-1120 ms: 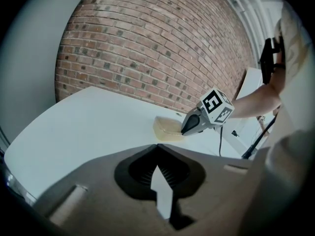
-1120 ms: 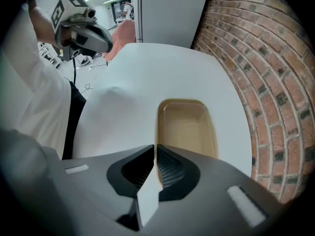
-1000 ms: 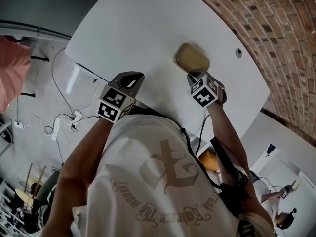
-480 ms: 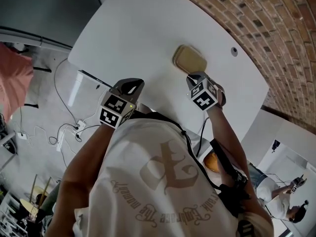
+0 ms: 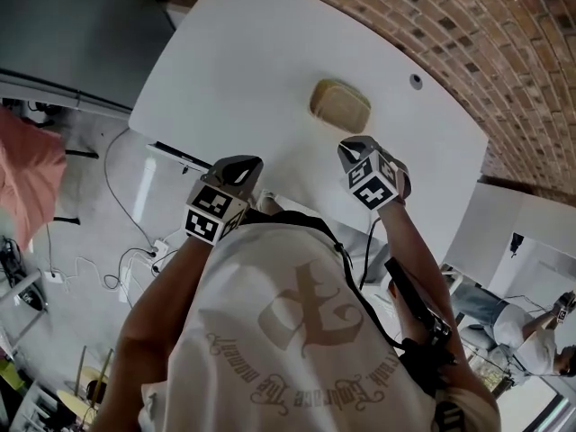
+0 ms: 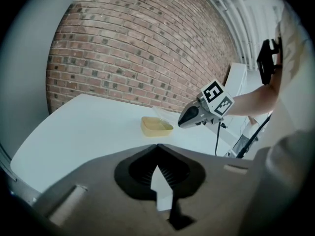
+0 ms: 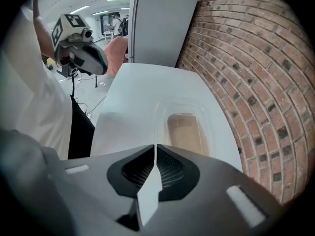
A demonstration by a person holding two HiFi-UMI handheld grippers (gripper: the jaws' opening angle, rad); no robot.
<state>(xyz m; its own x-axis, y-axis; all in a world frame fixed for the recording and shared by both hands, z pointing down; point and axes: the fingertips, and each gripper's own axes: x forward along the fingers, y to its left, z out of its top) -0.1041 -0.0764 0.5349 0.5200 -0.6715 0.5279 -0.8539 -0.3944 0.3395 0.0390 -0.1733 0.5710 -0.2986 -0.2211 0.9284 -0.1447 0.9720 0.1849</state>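
A shallow tan tray [image 5: 340, 106] lies on the white table [image 5: 252, 52] close to the brick wall. My right gripper [image 5: 354, 148] hovers just short of it, jaws shut on nothing; in the right gripper view the tray [image 7: 186, 132] sits a little beyond the closed tips [image 7: 155, 147]. My left gripper [image 5: 238, 167] is held over the table's near edge, farther from the tray, and is also shut and empty. In the left gripper view the tray [image 6: 156, 126] shows past the closed jaws [image 6: 157, 148], with the right gripper [image 6: 189, 117] beside it.
A brick wall [image 5: 468, 34] runs along the table's far side. The tabletop has a small round hole [image 5: 415, 80]. Cables [image 5: 135, 205] trail on the floor at left near a pink cloth [image 5: 27, 178]. A grey partition [image 7: 157, 23] stands at the table's end.
Both grippers have drawn back from the tray; the right one, earlier right at its rim, now sits farther off and higher. Both stay shut.
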